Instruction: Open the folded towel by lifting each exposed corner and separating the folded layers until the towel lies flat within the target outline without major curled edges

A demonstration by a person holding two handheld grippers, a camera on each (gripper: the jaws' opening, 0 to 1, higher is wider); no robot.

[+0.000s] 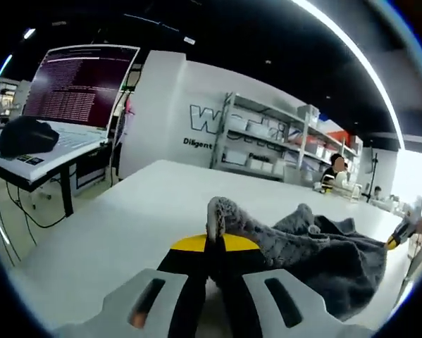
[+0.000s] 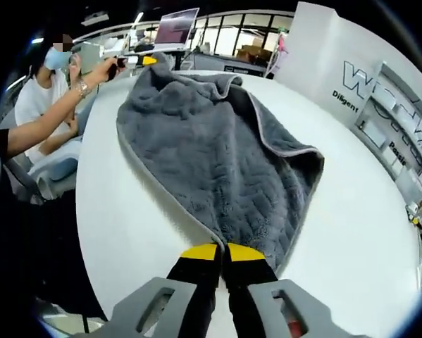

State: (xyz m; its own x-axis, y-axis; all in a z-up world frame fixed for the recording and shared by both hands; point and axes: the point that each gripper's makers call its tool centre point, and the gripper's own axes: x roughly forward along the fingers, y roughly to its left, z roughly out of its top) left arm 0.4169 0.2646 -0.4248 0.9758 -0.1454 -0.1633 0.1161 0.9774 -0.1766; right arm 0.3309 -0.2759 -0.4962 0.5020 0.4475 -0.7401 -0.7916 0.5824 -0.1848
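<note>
Grey towel on white bench, mostly spread, opposite corners clenched by left tongs and right tongs. Still rumpled, one edge folded; flattening left.

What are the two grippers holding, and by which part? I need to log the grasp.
Both hold the grey towel: the left gripper pinches a bunched edge, the right gripper clamps the near corner.
</note>
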